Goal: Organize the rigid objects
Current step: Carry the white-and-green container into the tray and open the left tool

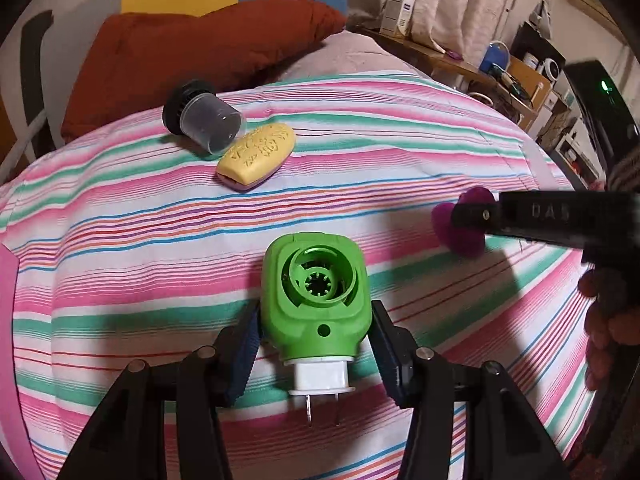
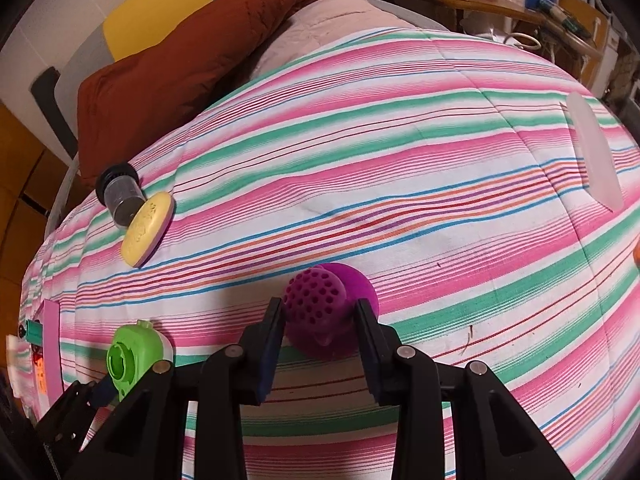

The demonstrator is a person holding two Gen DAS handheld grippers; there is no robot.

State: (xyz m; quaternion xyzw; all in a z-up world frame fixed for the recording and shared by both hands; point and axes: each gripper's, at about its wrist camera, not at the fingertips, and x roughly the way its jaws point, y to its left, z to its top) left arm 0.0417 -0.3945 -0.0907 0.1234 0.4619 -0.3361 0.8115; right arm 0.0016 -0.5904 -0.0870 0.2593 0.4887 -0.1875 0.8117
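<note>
A bed covered by a striped quilt point(image 1: 400, 152) in pink, green, white and blue carries all task items. A rust-brown pillow point(image 1: 192, 52) lies at the head end.

The left tool point(image 1: 316, 344) is positioned around a green plug-in device point(image 1: 314, 300) of smooth moulded plastic, with a round ribbed socket on its upper face and a white plug base with two metal prongs. The device lies on the quilt between the ribbed blue pads; a narrow gap is seen at each side, so the left tool stands open, with no grip applied.

The right tool point(image 2: 320, 316) is closed on a purple suction holder point(image 2: 320, 304): a rubbery, perforated dome on a flat round disc. The dome is pressed from both sides by the pads.

Farther up the bed, a clear plastic cup with a black ribbed cap point(image 1: 202, 120) lies on its side, touching a yellow embossed oval soap box point(image 1: 256, 154) with a lilac underside.

Only the right wrist view shows a translucent white oblong piece point(image 2: 592, 152) at the quilt's right edge. Only the left wrist view shows the prongs and a hand point(image 1: 604, 320) on the right tool's handle.
</note>
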